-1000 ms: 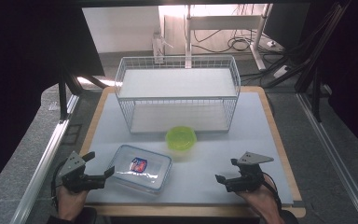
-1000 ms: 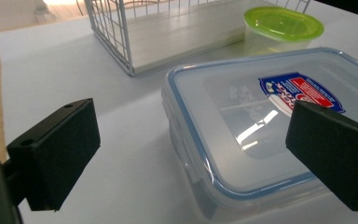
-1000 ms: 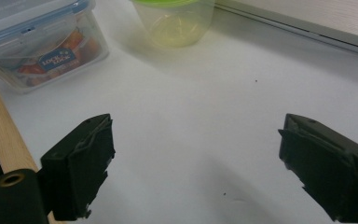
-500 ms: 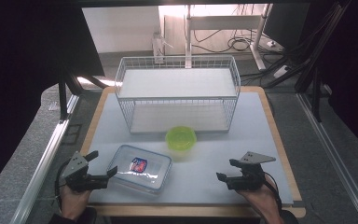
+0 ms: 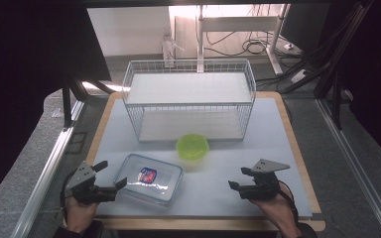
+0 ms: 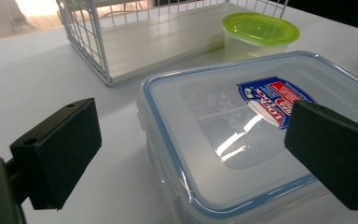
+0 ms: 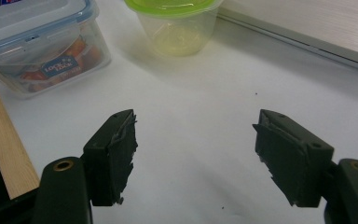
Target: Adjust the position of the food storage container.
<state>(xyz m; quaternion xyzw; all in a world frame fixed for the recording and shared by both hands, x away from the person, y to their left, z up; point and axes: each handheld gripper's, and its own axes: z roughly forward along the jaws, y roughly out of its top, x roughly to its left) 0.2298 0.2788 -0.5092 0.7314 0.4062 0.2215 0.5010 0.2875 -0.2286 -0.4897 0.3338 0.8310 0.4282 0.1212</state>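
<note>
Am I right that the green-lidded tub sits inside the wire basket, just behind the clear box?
Not quite: the tub sits on the table in front of the wire basket, outside it, as the high view shows. It is just behind the clear box.

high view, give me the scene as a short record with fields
surface: white mat on a wooden table
basket: white wire basket, far centre
round tub: green-lidded tub in front of the basket
box: clear blue-rimmed box, lid on, near left
left tool: left tool open, jaws either side of the box corner, not pressing
right tool: right tool open, jaws just been closing, nothing between them
</note>
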